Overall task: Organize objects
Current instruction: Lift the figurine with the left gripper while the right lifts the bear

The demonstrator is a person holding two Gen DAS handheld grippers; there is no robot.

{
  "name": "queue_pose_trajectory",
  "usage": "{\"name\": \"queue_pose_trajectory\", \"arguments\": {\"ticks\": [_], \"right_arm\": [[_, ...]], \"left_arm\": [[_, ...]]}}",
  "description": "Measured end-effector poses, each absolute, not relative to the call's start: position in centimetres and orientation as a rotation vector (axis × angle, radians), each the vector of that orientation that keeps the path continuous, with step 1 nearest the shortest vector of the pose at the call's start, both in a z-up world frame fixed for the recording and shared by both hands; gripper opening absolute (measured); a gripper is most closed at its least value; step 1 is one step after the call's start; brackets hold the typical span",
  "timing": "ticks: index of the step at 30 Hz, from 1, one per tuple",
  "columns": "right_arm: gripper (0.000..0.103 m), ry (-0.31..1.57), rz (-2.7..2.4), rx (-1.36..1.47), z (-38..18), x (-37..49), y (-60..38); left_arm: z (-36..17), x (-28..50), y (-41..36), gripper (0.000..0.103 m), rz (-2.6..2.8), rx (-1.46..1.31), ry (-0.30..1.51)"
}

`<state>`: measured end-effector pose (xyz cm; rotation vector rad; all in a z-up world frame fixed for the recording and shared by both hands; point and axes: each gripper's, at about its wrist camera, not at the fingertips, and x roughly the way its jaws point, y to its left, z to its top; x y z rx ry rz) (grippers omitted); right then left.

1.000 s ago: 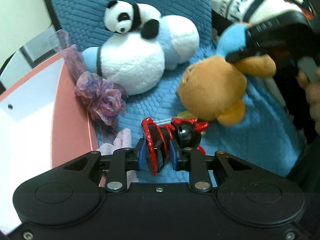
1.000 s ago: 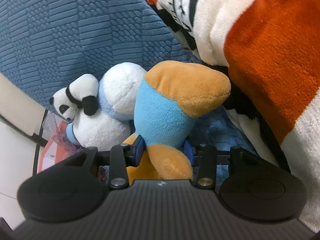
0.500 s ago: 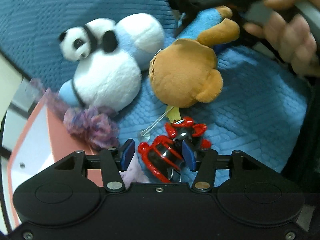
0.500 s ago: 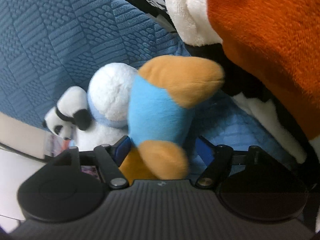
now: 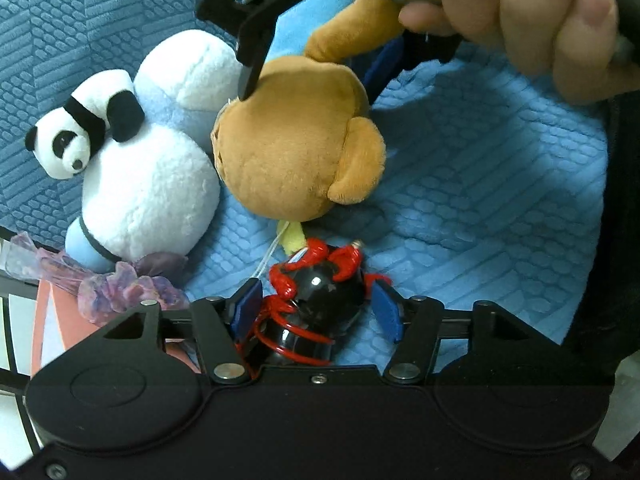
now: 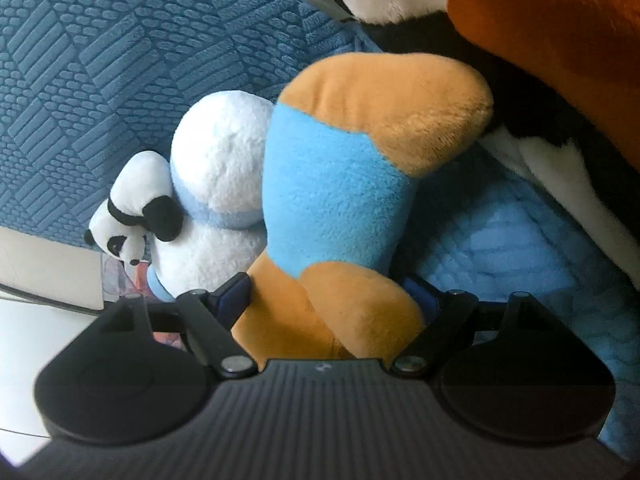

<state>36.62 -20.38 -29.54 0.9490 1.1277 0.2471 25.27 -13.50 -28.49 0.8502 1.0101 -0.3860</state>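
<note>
Both grippers' fingers now spread: left gripper (image 5: 316, 306) around black-and-red toy (image 5: 320, 300), right gripper (image 6: 332, 300) around orange plush (image 6: 340, 200); no legible writing.

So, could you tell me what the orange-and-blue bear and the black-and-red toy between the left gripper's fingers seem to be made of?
Orange-and-blue plush bear: soft short-pile fabric, matte; fuzzy nap and rounded, stuffed shapes. Black-and-red round toy: apparently hard plastic or glazed material, glossy; sharp white highlights on the black, with raised red trim. Exact material unclear.

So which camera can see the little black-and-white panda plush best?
The left wrist view: the little black-and-white panda plush shows its whole face, eyes and nose, lying on the big white plush. The right wrist view shows it smaller, face turned downward.
</note>
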Motion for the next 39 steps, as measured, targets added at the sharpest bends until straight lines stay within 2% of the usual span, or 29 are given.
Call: {"name": "queue_pose_trajectory", "arguments": {"ticks": [2,4,6,11,26,39], "right_arm": [[0.082,1.119,0.248,0.929,-29.2,36.6,-20.2],[0.074,1.115,0.263,0.907,-28.8,36.6,-20.1],[0.071,1.098,0.275,0.86,-28.1,36.6,-20.1],[0.065,1.064,0.286,0.746,-26.9,36.4,-20.0],[0.063,0.98,0.3,0.462,-23.7,33.4,-19.4],[0.062,0.975,0.303,0.215,-20.8,29.7,-17.3]], "left_arm": [[-28.7,25.2,-13.4,0.061,-0.384,0.851,1.004],[-28.7,25.2,-13.4,0.061,-0.38,0.845,1.001],[-28.6,25.2,-13.1,0.055,-0.367,0.824,0.988],[-27.6,25.5,-12.0,0.054,-0.323,0.695,0.984],[-23.2,24.2,-4.7,0.053,-0.198,0.055,0.904],[-24.1,23.4,-2.1,0.052,-0.222,-0.106,0.878]]}}
